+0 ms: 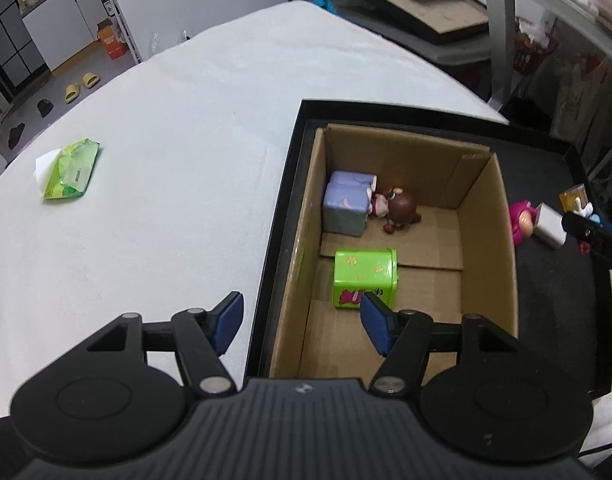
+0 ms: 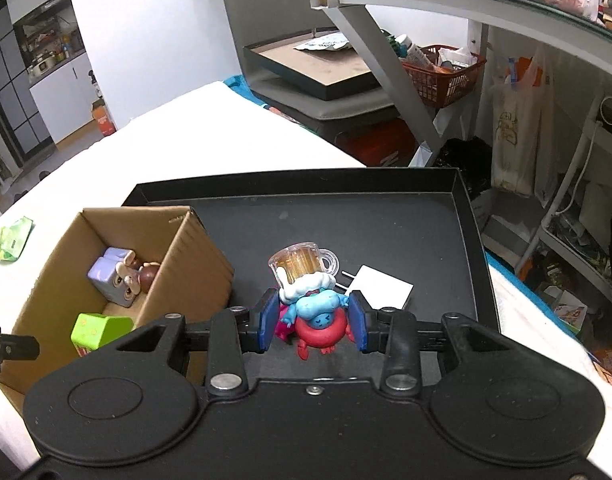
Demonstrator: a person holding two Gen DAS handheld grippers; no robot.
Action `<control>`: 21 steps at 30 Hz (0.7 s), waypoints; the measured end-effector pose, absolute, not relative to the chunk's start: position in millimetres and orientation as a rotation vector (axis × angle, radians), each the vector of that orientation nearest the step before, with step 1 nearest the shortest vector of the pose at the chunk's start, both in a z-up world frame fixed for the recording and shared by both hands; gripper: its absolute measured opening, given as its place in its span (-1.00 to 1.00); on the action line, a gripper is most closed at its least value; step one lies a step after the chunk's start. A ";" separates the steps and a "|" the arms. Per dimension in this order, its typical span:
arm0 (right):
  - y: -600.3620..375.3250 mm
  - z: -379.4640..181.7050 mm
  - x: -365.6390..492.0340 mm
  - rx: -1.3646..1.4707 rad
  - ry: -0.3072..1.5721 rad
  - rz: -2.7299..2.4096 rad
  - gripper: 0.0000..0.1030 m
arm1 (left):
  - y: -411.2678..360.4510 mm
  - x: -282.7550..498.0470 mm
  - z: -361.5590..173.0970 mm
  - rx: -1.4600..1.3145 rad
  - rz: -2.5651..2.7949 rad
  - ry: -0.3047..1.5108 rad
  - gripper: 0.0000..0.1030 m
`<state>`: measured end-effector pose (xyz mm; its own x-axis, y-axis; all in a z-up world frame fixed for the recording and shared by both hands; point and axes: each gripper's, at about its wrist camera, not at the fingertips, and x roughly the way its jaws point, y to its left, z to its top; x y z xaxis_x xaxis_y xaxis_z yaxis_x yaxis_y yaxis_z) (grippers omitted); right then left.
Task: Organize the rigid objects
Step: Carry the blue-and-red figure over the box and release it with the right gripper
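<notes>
On the white worktop a black tray point(image 2: 462, 200) holds a cardboard box point(image 1: 488, 216) against its left edge. In the box lie a lilac block toy point(image 1: 346, 208) and a brown-haired figure point(image 1: 400, 208) at the far left corner, with a green block toy point(image 1: 364, 276) nearer the front. The left gripper point(image 1: 302, 322) hovers over the box's near left corner, jaws moderately apart and empty.

Right of the box, mid-tray, the right gripper point(image 2: 312, 320) is clamped on a blue figure in a red swim ring point(image 2: 320, 316) carrying a clear beer mug point(image 2: 302, 264) on its head. It looks like light, hard, glossy plastic: stiff but slippery and top-heavy, with a thin mug handle likely to snap. The round body is probably the safest hold, as gripped now.

The left wrist view shows the box's whole floor and a green tissue pack point(image 1: 70, 170) by the worktop's left edge. Only the right wrist view shows the grip itself and a white card point(image 2: 380, 290) behind the figure.
</notes>
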<state>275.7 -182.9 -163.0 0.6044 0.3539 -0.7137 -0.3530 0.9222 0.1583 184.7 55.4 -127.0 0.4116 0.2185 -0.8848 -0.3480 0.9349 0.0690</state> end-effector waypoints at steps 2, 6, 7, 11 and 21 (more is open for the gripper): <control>-182.3 -156.7 273.0 0.009 0.814 0.412 -0.29 | 58.4 182.5 -123.6 -0.159 0.353 1.071 0.22; -179.1 -142.3 266.5 -0.001 0.798 0.421 -0.29 | 66.1 180.1 -124.5 -0.210 0.351 1.048 0.22; -178.1 -139.4 266.1 -0.003 0.797 0.424 -0.29 | 68.2 179.6 -125.6 -0.222 0.350 1.045 0.22; -169.1 -125.9 260.5 -0.024 0.786 0.430 -0.29 | 78.2 177.6 -131.7 -0.262 0.350 1.034 0.22; -138.7 -102.3 253.2 -0.052 0.805 0.444 -0.29 | 103.2 172.9 -141.2 -0.361 0.344 0.975 0.22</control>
<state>253.2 -138.7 -102.3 0.6065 0.3643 -0.7067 -0.4029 0.9071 0.1218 172.9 103.2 -141.2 0.5169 0.1199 -0.8476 -0.4381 0.8877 -0.1416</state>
